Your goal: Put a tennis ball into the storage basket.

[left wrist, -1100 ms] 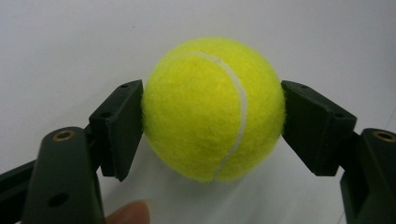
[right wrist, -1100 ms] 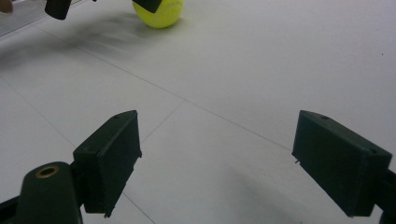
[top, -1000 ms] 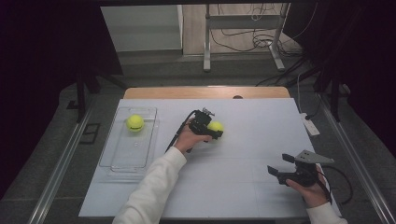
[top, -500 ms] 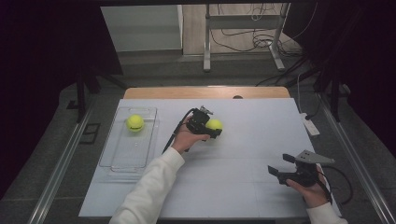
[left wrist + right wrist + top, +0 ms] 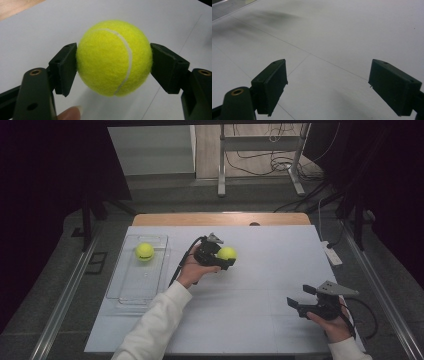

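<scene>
- The tennis ball [image 5: 114, 58] sits between the two fingers [image 5: 63, 67] of the left gripper [image 5: 218, 256]; both pads press into its felt at the widest part, so the ball is pinched firmly and hangs just above the bench [image 5: 260, 285].
- In the high view, the held ball [image 5: 227, 253] is to the right of the clear tray [image 5: 131, 292], where a second tennis ball [image 5: 144, 251] already lies at the far end.
- I judge that the step in hand is carrying the ball to that tray. To do it well, the fingers should keep the same pressure at the ball's middle, the ball should pass over the tray wall with good clearance, and it should be released low, away from the other ball, so that it does not bounce or roll out.
- The right gripper [image 5: 304, 301] rests near the front right of the bench; its fingers [image 5: 270, 82] are spread wide with nothing between them.
- Compared with one second ago, the left gripper and its ball are a little higher above the bench; the right gripper is in the same place.
</scene>
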The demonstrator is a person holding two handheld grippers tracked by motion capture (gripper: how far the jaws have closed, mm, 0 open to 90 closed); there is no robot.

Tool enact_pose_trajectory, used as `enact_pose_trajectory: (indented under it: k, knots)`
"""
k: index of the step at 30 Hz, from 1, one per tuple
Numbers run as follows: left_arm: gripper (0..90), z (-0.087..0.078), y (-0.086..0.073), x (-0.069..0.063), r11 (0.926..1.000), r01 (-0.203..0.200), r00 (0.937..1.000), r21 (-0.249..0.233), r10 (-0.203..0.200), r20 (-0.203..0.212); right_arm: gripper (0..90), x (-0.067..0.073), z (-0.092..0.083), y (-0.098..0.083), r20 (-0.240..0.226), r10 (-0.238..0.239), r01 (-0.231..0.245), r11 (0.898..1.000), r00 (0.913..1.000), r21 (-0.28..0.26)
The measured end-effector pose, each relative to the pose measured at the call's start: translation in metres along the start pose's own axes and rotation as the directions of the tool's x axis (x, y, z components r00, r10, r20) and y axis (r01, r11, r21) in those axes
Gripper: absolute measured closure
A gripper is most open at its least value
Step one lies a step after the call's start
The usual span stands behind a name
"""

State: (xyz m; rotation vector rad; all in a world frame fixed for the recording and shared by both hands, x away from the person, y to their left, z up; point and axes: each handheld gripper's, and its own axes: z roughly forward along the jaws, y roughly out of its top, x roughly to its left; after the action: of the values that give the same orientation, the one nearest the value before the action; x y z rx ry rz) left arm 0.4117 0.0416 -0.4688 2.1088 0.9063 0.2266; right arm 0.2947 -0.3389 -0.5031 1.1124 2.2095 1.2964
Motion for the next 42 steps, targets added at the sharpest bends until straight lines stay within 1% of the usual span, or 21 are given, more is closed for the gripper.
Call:
enact_pose_trajectory:
  k: [2,8,15,26,29,41,42]
  knots:
    - [27.3,-0.003,-0.001,-0.001,1.0,-0.005,1.0,-0.005,0.005,-0.003,15.1,0.0,0.0,0.0,0.0,0.0,0.0,1.0,1.0,0.0]
    - [27.3,-0.012,-0.005,-0.002,0.9994,0.008,1.0,-0.034,-0.008,0.002,15.1,0.0,0.0,0.0,0.0,-0.001,0.001,1.0,1.0,0.0]
    - [27.2,-0.022,-0.009,-0.003,0.9984,0.007,1.0,-0.056,-0.007,-0.002,15.1,0.0,0.0,0.0,0.0,-0.003,0.003,1.0,1.0,0.0]
    - [27.2,-0.026,-0.01,-0.002,0.9976,0.005,0.9999,-0.069,-0.005,-0.009,15.1,0.001,0.0,0.0,0.003,-0.005,0.005,1.0,1.0,0.002]
    - [27.2,-0.028,-0.009,-0.002,0.9967,0.007,0.9999,-0.081,-0.008,-0.009,15.1,0.001,0.0,0.0,0.004,-0.004,0.004,1.0,1.0,0.003]
    - [27.3,-0.036,-0.009,0.002,0.995,0.008,0.9998,-0.099,-0.01,-0.017,15.1,0.001,0.0,0.0,0.003,-0.004,0.004,1.0,1.0,0.002]
    - [27.3,-0.037,-0.009,0.003,0.9941,0.012,0.9997,-0.108,-0.014,-0.018,15.1,0.001,0.0,0.0,0.003,-0.004,0.004,1.0,1.0,0.002]
